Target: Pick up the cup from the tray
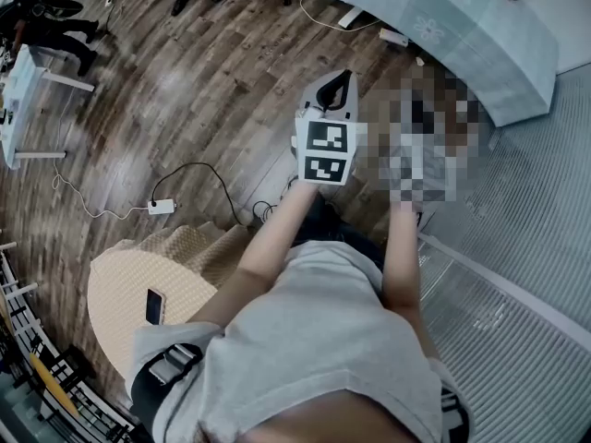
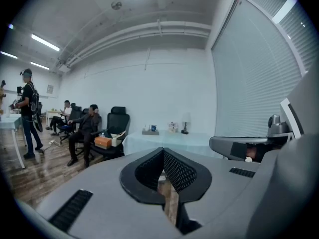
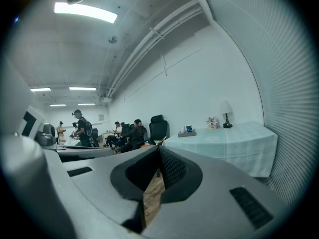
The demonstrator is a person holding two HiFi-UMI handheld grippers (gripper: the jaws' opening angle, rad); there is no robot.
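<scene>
I find the left tongs (image 2: pixel 163 169) pressed together with nothing between them. The right tongs (image 3: pixel 158 172) are likewise pressed together and empty. Both are held over the wooden floor (image 1: pixel 185 90), well apart from the tabletop (image 3: pixel 234 141) with its pale cloth. The cup (image 3: pixel 190 129), small and blue, stands on a tray (image 3: pixel 185 133) on that tabletop, near a lamp (image 3: pixel 227 114). I note seated people (image 3: pixel 130 133) and a black chair (image 3: pixel 157 126) left of it.
</scene>
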